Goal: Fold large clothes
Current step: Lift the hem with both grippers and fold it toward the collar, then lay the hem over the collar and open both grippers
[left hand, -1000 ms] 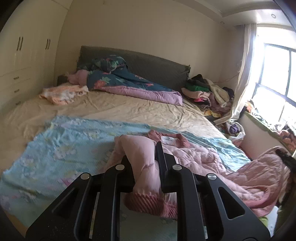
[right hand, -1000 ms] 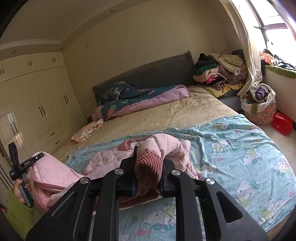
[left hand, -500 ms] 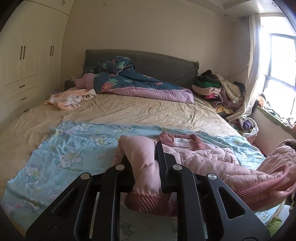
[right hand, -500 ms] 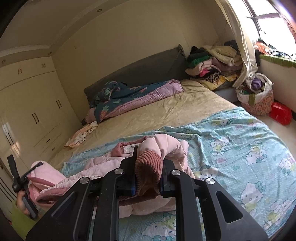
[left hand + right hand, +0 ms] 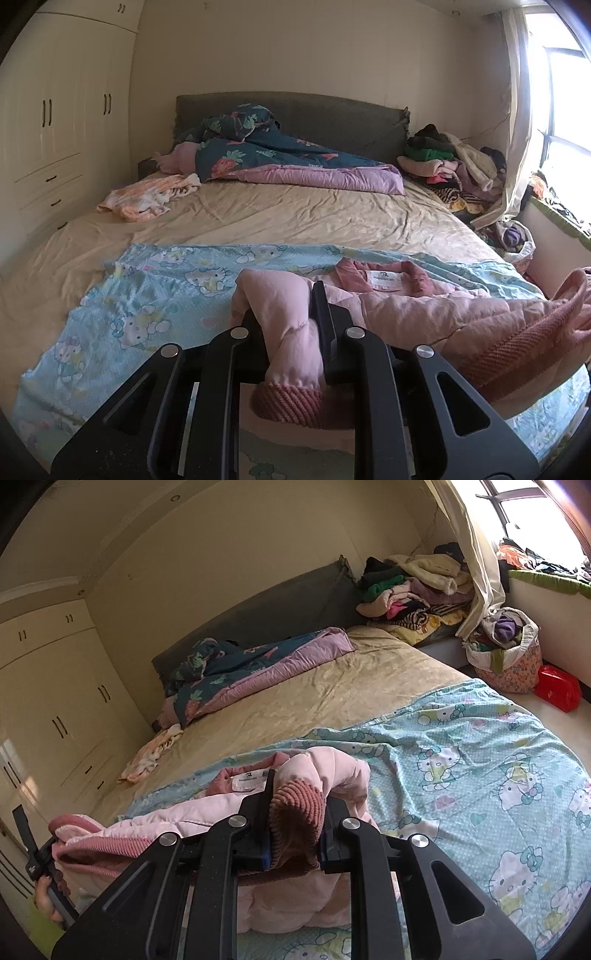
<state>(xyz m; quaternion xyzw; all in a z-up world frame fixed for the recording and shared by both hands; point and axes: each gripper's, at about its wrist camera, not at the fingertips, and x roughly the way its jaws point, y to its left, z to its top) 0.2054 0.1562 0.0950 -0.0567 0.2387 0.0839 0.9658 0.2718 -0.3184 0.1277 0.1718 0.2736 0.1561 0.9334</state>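
Observation:
A pink quilted jacket (image 5: 424, 306) with darker ribbed collar and cuffs lies stretched across the blue cartoon-print sheet (image 5: 155, 295) at the near end of the bed. My left gripper (image 5: 288, 314) is shut on one sleeve end, its ribbed cuff (image 5: 291, 406) hanging below the fingers. My right gripper (image 5: 295, 805) is shut on the other ribbed cuff (image 5: 299, 801), with the jacket body (image 5: 177, 819) running left toward the left gripper (image 5: 37, 853). The white neck label (image 5: 384, 277) faces up.
The tan bed sheet (image 5: 295, 214) carries a dark floral and purple quilt (image 5: 295, 162) by the grey headboard and a small peach garment (image 5: 147, 195). A clothes pile (image 5: 450, 162) sits at the right. A laundry bag (image 5: 506, 646) and red box (image 5: 557, 686) stand on the floor. Wardrobes (image 5: 55, 110) line the left wall.
Both grippers moved apart and toward the bed, keeping their grips. The jacket went from bunched to stretched flatter across the blue sheet, its collar and label now showing.

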